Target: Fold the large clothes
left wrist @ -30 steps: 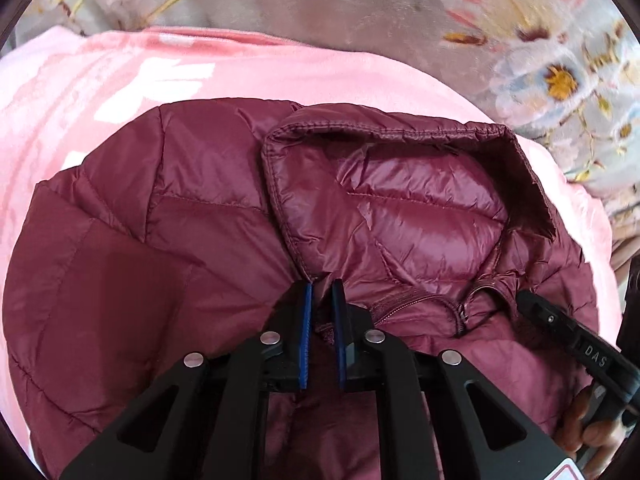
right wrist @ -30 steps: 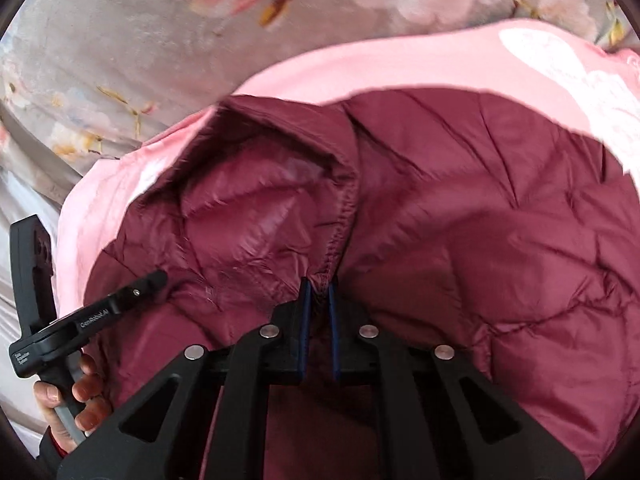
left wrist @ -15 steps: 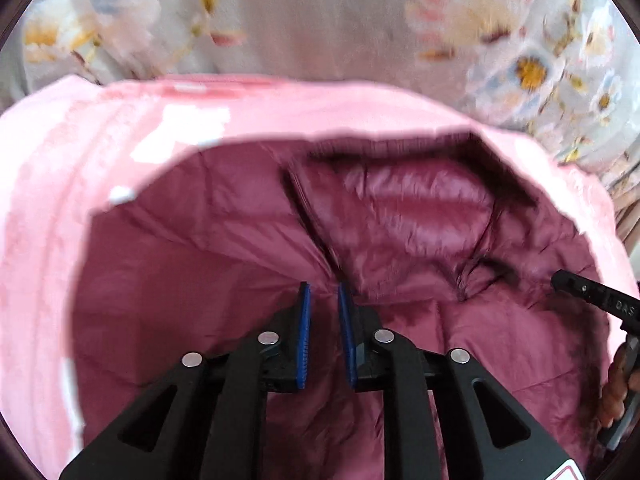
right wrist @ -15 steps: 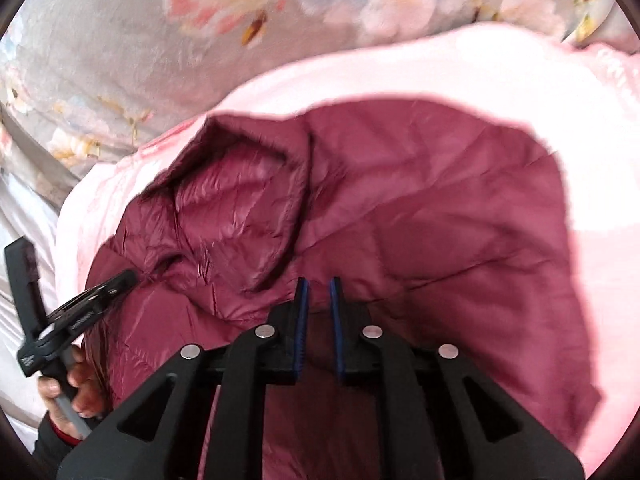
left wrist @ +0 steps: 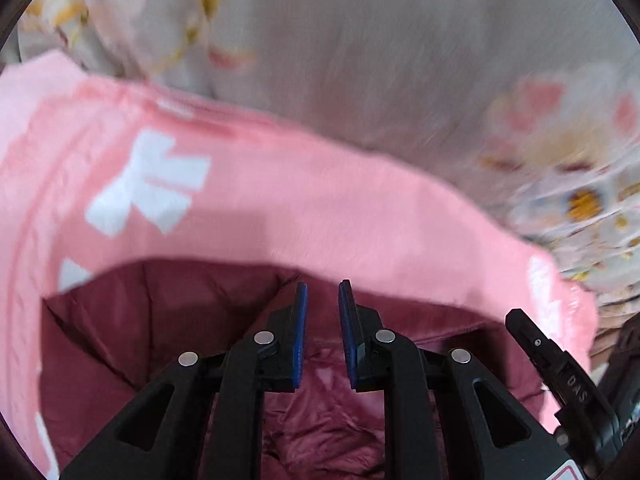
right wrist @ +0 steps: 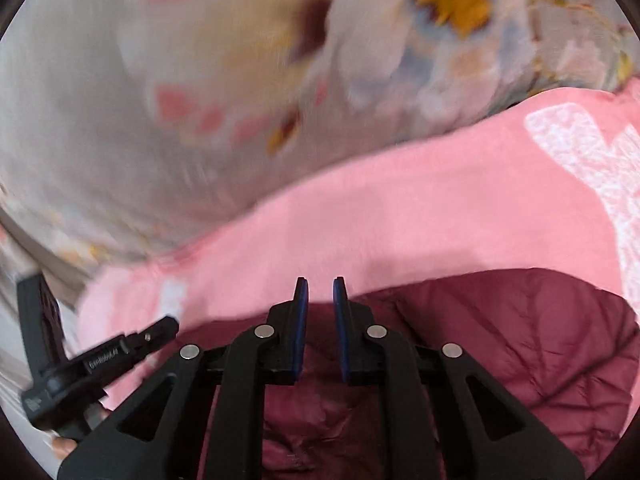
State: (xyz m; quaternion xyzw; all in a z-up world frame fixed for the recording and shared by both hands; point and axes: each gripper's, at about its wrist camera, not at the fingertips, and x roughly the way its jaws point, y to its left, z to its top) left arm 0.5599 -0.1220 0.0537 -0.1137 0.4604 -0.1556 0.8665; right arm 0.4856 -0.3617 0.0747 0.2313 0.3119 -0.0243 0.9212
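A maroon quilted puffer jacket (left wrist: 152, 320) lies on a pink blanket (left wrist: 320, 216); it also shows in the right wrist view (right wrist: 520, 332). My left gripper (left wrist: 322, 292) stands above the jacket's far edge, its jaws slightly apart with nothing between them. My right gripper (right wrist: 319, 288) is the same, slightly open and empty, over the jacket's edge. Each gripper shows at the side of the other's view: the right one (left wrist: 560, 368) and the left one (right wrist: 104, 360). Both views are motion-blurred.
The pink blanket (right wrist: 400, 220) has white bow prints (left wrist: 152, 184) and lies on a grey floral bedsheet (left wrist: 400, 60), which fills the far part of both views (right wrist: 160, 80).
Both grippers let go of the jacket near the hood, opened a little, and swung up and away. The jacket has dropped low in both views and the hood no longer shows.
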